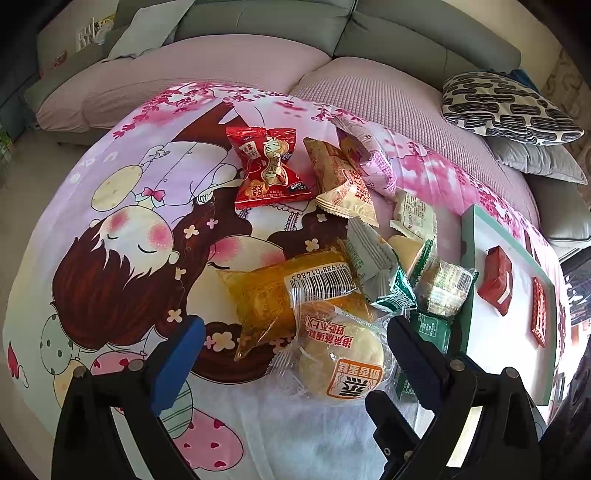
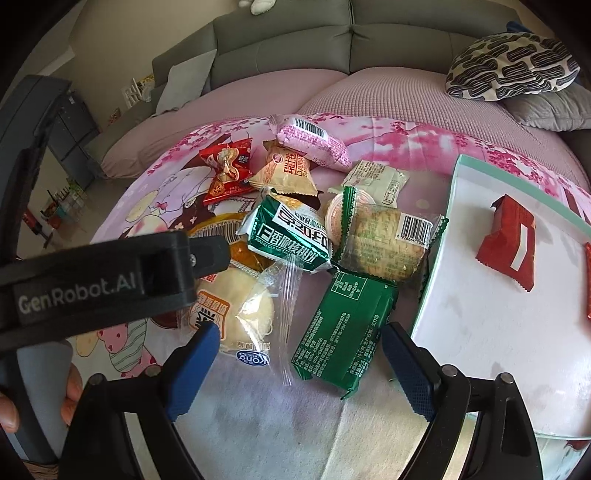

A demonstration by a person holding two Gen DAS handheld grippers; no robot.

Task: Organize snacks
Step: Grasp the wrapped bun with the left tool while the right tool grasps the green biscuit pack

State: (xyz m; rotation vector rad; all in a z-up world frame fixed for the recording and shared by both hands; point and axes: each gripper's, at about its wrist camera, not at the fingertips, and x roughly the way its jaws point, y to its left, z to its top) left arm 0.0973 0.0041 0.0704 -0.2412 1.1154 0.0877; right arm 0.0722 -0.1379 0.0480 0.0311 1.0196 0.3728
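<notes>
Several wrapped snacks lie heaped on a pink cartoon cloth [image 1: 122,229]. My left gripper [image 1: 295,350] is open, with a round cake in a clear wrapper [image 1: 340,362] between its fingers; the pads are not pressing on it. My right gripper [image 2: 301,358] is open too, either side of a flat green packet [image 2: 343,332] that lies on the cloth. The same cake [image 2: 236,314] sits just left of that packet, under the left gripper's black arm [image 2: 110,280]. A white tray with a teal rim [image 2: 436,266] at the right holds a red packet [image 2: 509,247].
Further back lie a red packet [image 1: 266,166], a beige one [image 1: 340,184], a pink one [image 1: 369,155] and an orange one [image 1: 273,291]. A grey sofa [image 1: 258,22] with a patterned cushion [image 1: 506,107] stands behind. A person's hand [image 2: 7,410] shows at the lower left.
</notes>
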